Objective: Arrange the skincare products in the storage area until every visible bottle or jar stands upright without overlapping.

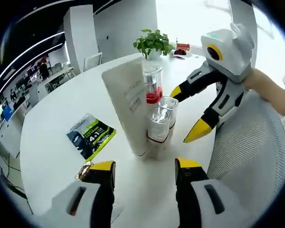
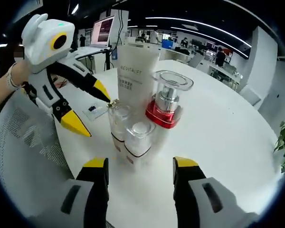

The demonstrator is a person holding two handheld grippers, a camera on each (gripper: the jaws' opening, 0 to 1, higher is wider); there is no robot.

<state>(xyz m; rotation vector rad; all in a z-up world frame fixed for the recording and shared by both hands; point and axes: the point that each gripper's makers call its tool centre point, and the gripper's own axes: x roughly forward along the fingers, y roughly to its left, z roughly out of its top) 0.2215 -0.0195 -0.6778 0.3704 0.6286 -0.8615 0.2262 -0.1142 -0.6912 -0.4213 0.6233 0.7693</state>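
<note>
Yellow-tipped jaws of the left gripper [image 1: 145, 170] stand spread apart over a round white table [image 1: 52, 142], grasping nothing. Just beyond them sits a tight cluster of skincare products, all upright: a tall white squeeze tube [image 1: 128, 102] standing on its cap, a clear bottle with a red band [image 1: 153, 88] behind it, and two small clear-capped white bottles [image 1: 160, 124] in front. The right gripper [image 1: 185, 114], white with black arms, enters the left gripper view from the right, jaws parted and empty, one tip close to the small bottles.

In the right gripper view the right gripper's own jaws are released, framing the same cluster from the opposite side: small bottles [image 2: 133, 135] nearest, red-banded bottle [image 2: 165, 102] on the right, tube [image 2: 135, 76] behind. The left gripper [image 2: 92, 107] comes in from the left, its upper tip just beside a small bottle's cap.

The left gripper view also shows a green and black sachet [image 1: 91, 135] lying flat on the table, and a potted green plant [image 1: 153, 43] at the far edge. The right gripper view adds a lit monitor [image 2: 104, 29] in the office behind.
</note>
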